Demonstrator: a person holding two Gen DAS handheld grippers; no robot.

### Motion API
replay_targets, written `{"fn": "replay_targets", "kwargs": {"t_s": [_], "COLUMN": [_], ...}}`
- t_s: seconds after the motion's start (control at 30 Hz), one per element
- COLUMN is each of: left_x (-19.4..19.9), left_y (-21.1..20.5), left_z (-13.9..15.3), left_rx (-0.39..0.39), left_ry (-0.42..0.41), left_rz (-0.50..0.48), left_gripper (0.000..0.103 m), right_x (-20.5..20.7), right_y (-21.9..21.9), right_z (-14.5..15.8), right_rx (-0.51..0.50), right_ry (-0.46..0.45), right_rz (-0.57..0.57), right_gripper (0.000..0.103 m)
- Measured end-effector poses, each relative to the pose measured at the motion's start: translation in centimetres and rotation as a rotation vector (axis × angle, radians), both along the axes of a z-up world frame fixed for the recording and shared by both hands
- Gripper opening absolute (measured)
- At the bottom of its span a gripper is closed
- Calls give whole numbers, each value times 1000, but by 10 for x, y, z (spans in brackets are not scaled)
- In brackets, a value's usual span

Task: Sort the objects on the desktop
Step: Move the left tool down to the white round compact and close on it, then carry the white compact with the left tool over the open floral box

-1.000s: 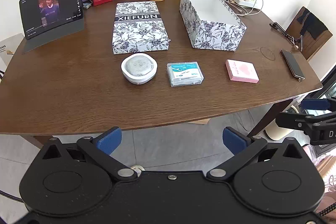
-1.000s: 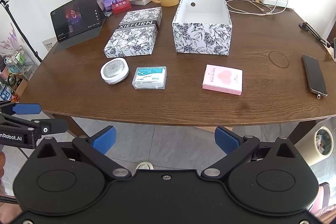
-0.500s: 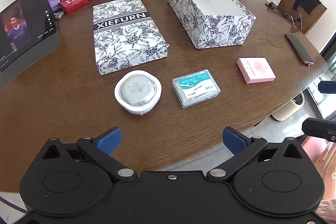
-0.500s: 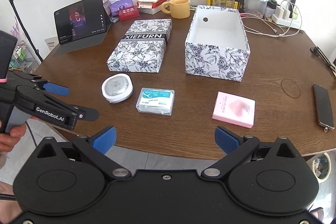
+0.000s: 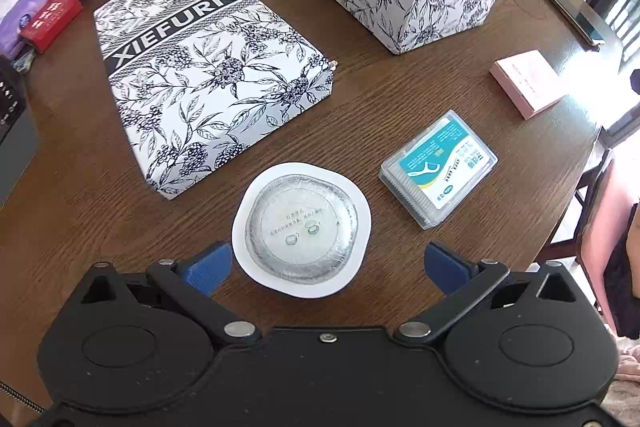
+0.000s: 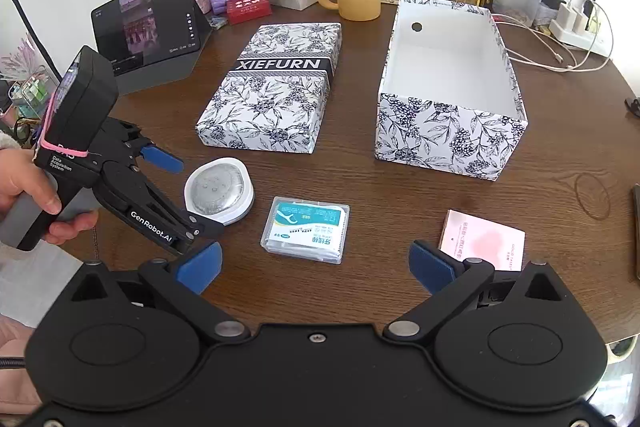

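Dark wood table [image 6: 400, 187] fills both views, cluttered along its far edge. Left gripper [image 5: 326, 267] has its blue fingers spread wide, one on each side of a round white case [image 5: 302, 229] with a foil top; neither pad touches it. Right gripper [image 6: 314, 267] hangs with its fingers equally spread and nothing between them, above the near edge, with a clear floss box [image 6: 306, 229] just ahead and a pink pad [image 6: 482, 239] near its right finger.

Risk, as I judge it: the case is low and smooth-rimmed, so pads closing too high could skid off and push it toward the edge.

Beyond these, an open patterned box [image 6: 448, 131] shows only a bare white inside, while its lid [image 6: 276, 87] lies flat beside it. All three small items lie outside the box.
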State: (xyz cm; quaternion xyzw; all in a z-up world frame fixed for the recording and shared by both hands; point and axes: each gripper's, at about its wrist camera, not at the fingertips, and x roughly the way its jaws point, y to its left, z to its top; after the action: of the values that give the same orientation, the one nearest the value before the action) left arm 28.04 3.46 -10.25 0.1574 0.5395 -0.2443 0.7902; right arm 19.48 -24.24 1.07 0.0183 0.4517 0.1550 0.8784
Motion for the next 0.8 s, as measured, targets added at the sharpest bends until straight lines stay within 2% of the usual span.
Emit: {"fn": "replay_targets", "kwargs": {"t_s": [0.2,0.5,0.6,0.67,0.8], "left_x": [16,41,42,40,37], "left_y": [-2,-3,0,0,2], "left_z": [-20,-47,-44,-42,-40], "left_rx": [20,49,71,88,108], "left_ry": [41,100,69,61,67], "left_rz": [-89,-219,-247,-271,-300], "left_gripper": [103,101,91,80,80], "right_x": [20,28,28,29,29], "right_y": [7,15,18,20,25], "right_z": [-7,-10,-8,-6,-3], "right_rx": [-18,-20,-26,-32,-42], "right_ry": [27,66,70,67,61], "right_rz": [-32,-56,-68,-79,-102], "right_gripper": [102,102,101,101,101]}}
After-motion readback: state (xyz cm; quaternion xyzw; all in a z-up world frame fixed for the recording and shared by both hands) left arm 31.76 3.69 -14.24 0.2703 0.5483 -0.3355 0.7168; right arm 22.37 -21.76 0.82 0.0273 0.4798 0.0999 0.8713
